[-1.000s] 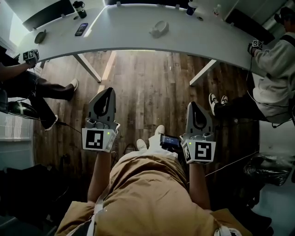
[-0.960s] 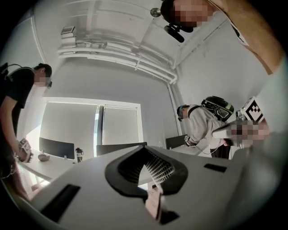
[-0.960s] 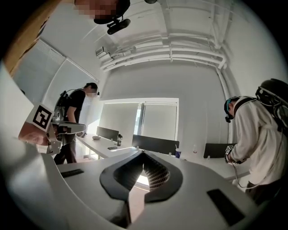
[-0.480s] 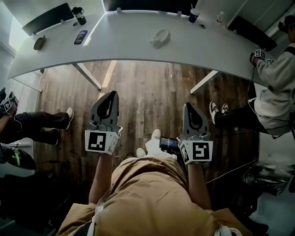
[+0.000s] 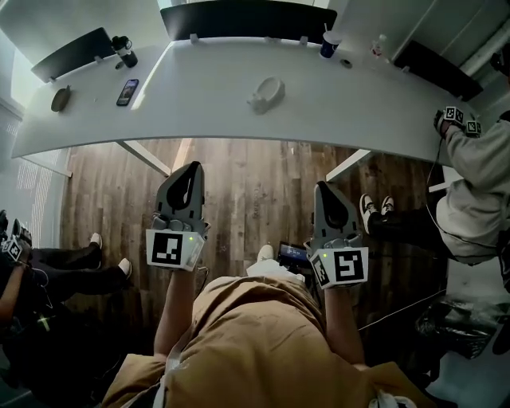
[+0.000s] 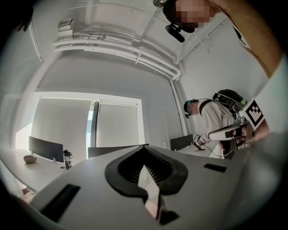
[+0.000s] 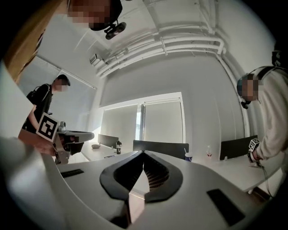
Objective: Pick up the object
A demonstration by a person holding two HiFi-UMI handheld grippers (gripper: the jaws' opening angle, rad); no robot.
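A pale, rounded object (image 5: 267,94) lies near the middle of the long white table (image 5: 207,119) in the head view. Both grippers are held level over the wooden floor, short of the table's near edge. My left gripper (image 5: 191,167) has its jaws closed to a point with nothing between them; the left gripper view shows the tips meeting (image 6: 144,147). My right gripper (image 5: 323,188) is likewise shut and empty, with its tips together (image 7: 144,152). The pale object does not show in either gripper view.
On the table lie a phone (image 5: 127,92), a dark bottle (image 5: 123,49), a small dark dish (image 5: 60,99) and a blue cup (image 5: 329,44). Monitors (image 5: 247,19) stand along the far edge. One person sits at the right (image 5: 478,191), another at the left (image 5: 32,267).
The table has come nearer and sits lower in the head view. Both grippers have advanced toward it together, still closed. The person at the left has slid further out of view.
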